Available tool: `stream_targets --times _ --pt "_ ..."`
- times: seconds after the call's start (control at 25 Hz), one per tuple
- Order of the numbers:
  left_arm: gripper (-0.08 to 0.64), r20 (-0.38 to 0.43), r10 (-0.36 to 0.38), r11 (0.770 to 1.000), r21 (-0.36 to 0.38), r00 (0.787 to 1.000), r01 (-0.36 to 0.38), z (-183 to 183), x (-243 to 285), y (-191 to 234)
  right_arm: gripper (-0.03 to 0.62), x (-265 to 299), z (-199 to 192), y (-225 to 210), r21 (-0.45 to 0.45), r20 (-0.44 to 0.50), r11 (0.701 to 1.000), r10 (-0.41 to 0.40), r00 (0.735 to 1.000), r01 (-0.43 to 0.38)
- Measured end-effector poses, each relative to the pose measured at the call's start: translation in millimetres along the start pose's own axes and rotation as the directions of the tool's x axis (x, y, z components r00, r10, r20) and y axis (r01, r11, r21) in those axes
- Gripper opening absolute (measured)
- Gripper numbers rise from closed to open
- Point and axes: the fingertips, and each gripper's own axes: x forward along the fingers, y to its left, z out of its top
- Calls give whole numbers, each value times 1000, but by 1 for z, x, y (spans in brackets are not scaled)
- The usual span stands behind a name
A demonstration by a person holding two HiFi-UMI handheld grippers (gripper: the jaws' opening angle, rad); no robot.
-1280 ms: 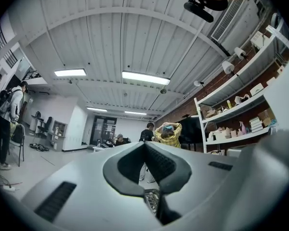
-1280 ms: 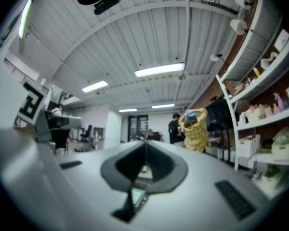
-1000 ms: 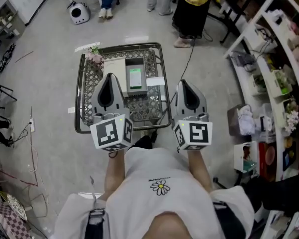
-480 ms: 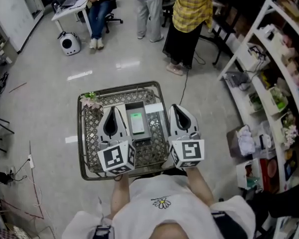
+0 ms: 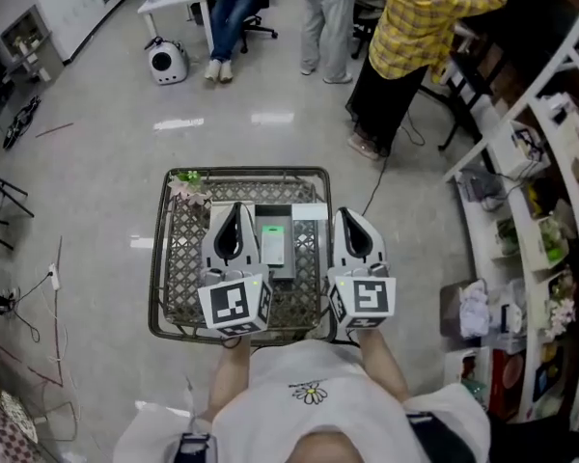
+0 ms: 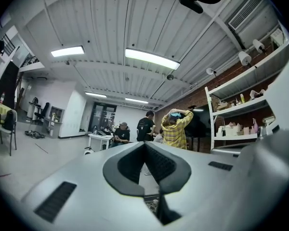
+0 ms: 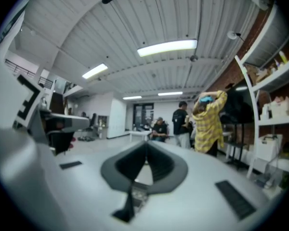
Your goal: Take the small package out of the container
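small package [image 5: 273, 242] lies flat in the middle of the wire container [image 5: 160, 258], on a grey box [image 5: 276, 271], between the two grippers. left gripper [image 5: 234, 208] and right gripper [image 5: 352, 214] both have jaws pressed together and hold nothing. to do this step well, i think one gripper must spread its jaws, tip down and pinch the package across its narrow width. its long axis runs away from the person, green mark up.

2 hand-held grippers [image 5: 234, 207] [image 5: 353, 212] | 1 wire basket [image 5: 158, 258] | 1 green-labelled package [image 5: 272, 244] | 1 flower sprig [image 5: 186, 183] | 2 standing people [image 5: 326, 8] [image 5: 417, 37]
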Motion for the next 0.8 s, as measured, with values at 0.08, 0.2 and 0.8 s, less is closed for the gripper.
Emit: stream_targets --times 0.08,0.2,0.8 --pt "25 -10 6 1000 7 1000 -6 -3 0 -4 31 3 -2 -1 11 -1 1000 14 1000 -14" --pt "25 -14 17 1000 4 1000 -17 -6 -3 -7 31 5 -4 -3 26 1 999 29 1000 -29" --pt "122 -46 33 999 32 998 -31 -12 6 -8 31 8 -4 -4 58 11 996 63 998 -64"
